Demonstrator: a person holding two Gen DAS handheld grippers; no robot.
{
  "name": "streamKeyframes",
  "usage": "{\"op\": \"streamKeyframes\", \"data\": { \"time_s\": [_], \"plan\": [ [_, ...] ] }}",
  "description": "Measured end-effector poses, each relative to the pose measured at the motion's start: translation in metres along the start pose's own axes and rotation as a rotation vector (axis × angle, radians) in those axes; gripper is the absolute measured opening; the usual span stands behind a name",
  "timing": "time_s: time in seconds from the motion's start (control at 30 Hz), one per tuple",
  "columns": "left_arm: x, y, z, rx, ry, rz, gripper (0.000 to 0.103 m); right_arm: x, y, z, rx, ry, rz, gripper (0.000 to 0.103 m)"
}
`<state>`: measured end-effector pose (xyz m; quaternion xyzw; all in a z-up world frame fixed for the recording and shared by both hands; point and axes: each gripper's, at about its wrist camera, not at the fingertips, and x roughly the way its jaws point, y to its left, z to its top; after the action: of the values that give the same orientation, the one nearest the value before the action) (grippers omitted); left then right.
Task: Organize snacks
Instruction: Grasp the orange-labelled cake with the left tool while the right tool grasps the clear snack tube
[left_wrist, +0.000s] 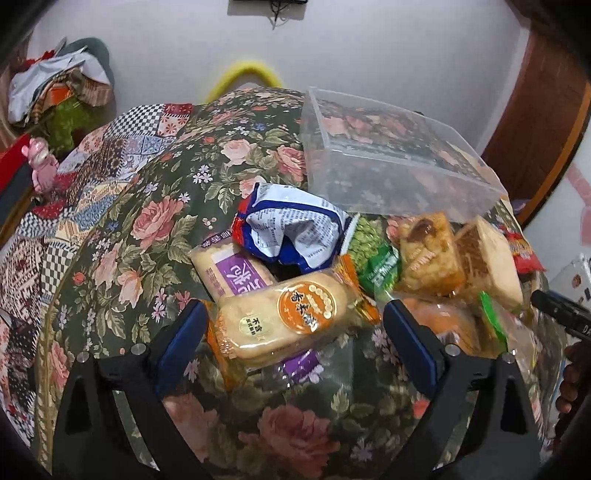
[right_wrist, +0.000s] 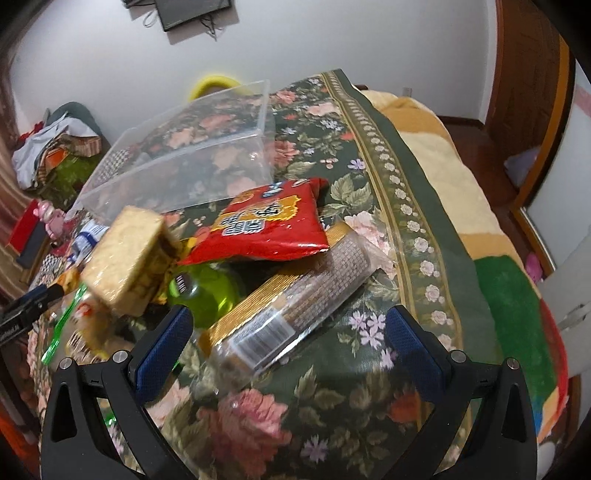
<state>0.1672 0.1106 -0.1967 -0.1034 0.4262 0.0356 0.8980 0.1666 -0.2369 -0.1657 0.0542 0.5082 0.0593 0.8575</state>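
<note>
A heap of snacks lies on the floral tablecloth (left_wrist: 155, 221). My left gripper (left_wrist: 295, 332) is open over an orange-labelled rice cracker pack (left_wrist: 291, 321), and its blue pads do not touch the pack. Behind this pack lie a purple-labelled pack (left_wrist: 232, 273), a crumpled blue-and-white bag (left_wrist: 295, 229), a green pea pack (left_wrist: 373, 254) and wrapped cake squares (left_wrist: 428, 254). My right gripper (right_wrist: 291, 343) is open above a long gold-edged biscuit pack (right_wrist: 291, 295), near a red bag (right_wrist: 266, 225). A clear plastic box (left_wrist: 388, 155) (right_wrist: 192, 155) stands empty behind the heap.
A patchwork quilt (left_wrist: 74, 184) covers the left side. A yellow and green blanket (right_wrist: 480, 221) lies past the tablecloth's right border. A wooden door frame (left_wrist: 535, 122) stands at the right, a pile of clothes (left_wrist: 55, 92) at the far left.
</note>
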Motion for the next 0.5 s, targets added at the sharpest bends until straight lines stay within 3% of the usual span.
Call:
{"op": "streamKeyframes", "data": {
  "time_s": [0.27,0.5],
  "plan": [
    [0.018,0.001,0.004,-0.022,0.004,0.058,0.101,0.016,-0.002,0.009,0.024,0.006,-0.035,0.102],
    [0.019,0.009,-0.001,-0.044,-0.004,0.073,0.101,0.017,-0.013,0.002,0.034,0.021,-0.008,0.098]
  ]
}}
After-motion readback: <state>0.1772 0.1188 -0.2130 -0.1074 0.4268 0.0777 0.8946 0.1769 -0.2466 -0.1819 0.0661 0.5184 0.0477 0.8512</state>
